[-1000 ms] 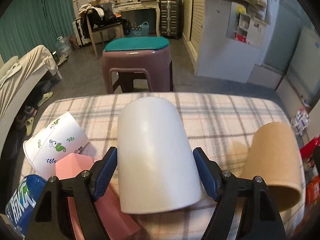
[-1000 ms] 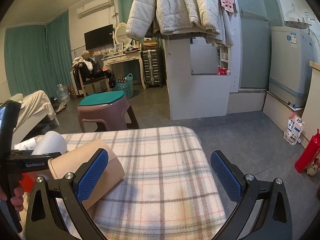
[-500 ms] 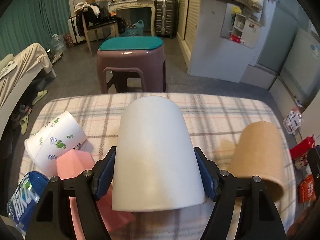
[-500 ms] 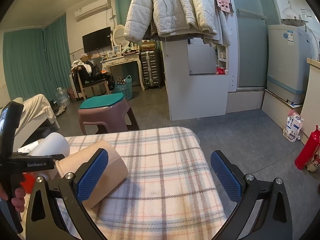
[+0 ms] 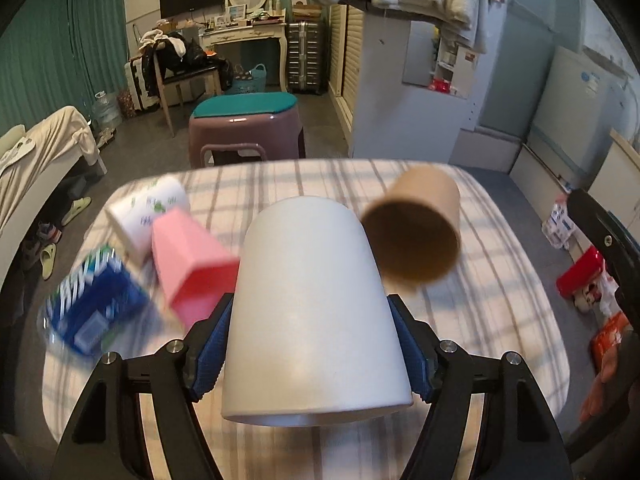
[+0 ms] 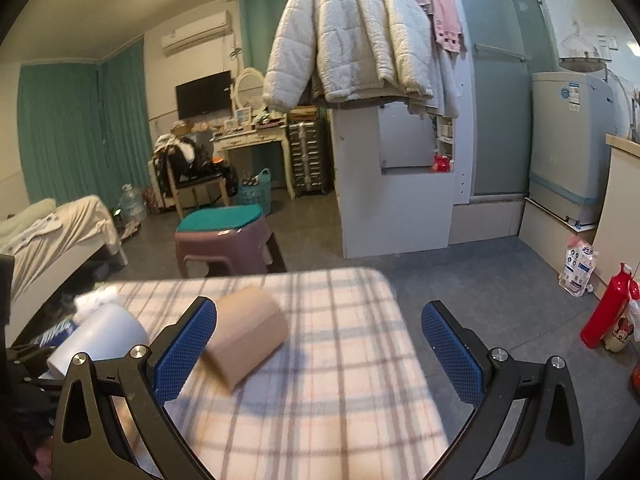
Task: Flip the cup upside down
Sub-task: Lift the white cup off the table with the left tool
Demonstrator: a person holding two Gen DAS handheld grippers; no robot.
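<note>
A pink-and-grey plaid cloth (image 5: 500, 300) covers the table in a cluttered bedroom. At left lie a blue printed packet (image 5: 92, 300), a white cup with green motifs (image 5: 144, 212) and a pink faceted plastic cup (image 5: 192, 264). At centre, the left gripper (image 5: 310, 344) is clenched on the plain white tapered cup (image 5: 316, 312), lifted above the cloth, rim toward the camera. It looks smooth and matte. Rotate the wrist steadily and keep pad pressure even until the rim faces down. At right lies a brown paper cup (image 5: 416, 232) on its side. The right gripper (image 6: 318, 348) is released, holding nothing.
</note>
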